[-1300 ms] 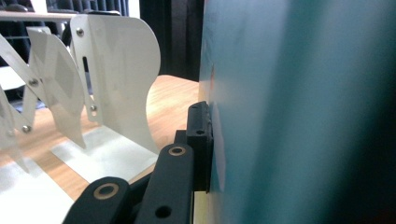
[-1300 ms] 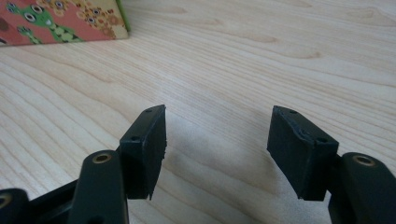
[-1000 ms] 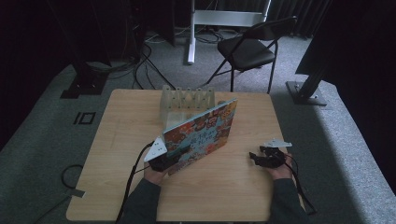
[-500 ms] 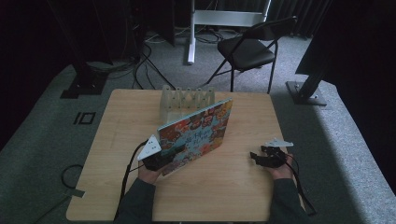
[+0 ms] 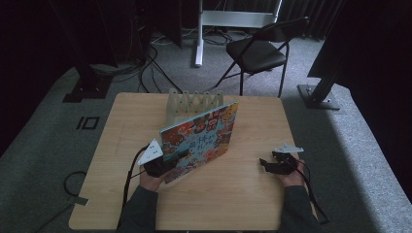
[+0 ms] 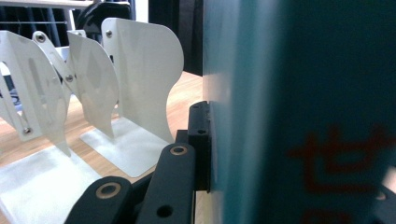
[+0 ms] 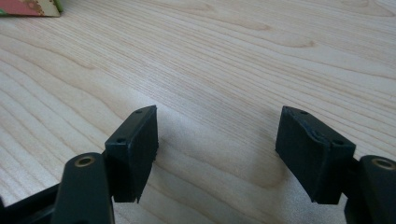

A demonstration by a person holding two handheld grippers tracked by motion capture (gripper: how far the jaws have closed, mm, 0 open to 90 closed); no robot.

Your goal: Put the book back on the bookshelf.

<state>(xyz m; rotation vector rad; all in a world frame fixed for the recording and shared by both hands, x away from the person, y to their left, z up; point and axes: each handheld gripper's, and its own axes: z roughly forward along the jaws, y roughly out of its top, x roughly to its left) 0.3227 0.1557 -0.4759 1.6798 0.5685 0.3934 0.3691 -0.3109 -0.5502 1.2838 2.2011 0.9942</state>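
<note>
Near the middle of the high view, I am holding a colourful book point(image 5: 201, 138) tilted up off the table point(image 5: 233, 199), my left claw point(image 5: 163, 165) clamped on its lower left corner, just in front of the white rack point(image 5: 194, 103). My right claw point(image 7: 217, 149), whose jaws have just been opening, is resting apart and empty at the right. I judge the book stiff, light and somewhat slick-covered; gripping near the spine edge should steady it.
</note>
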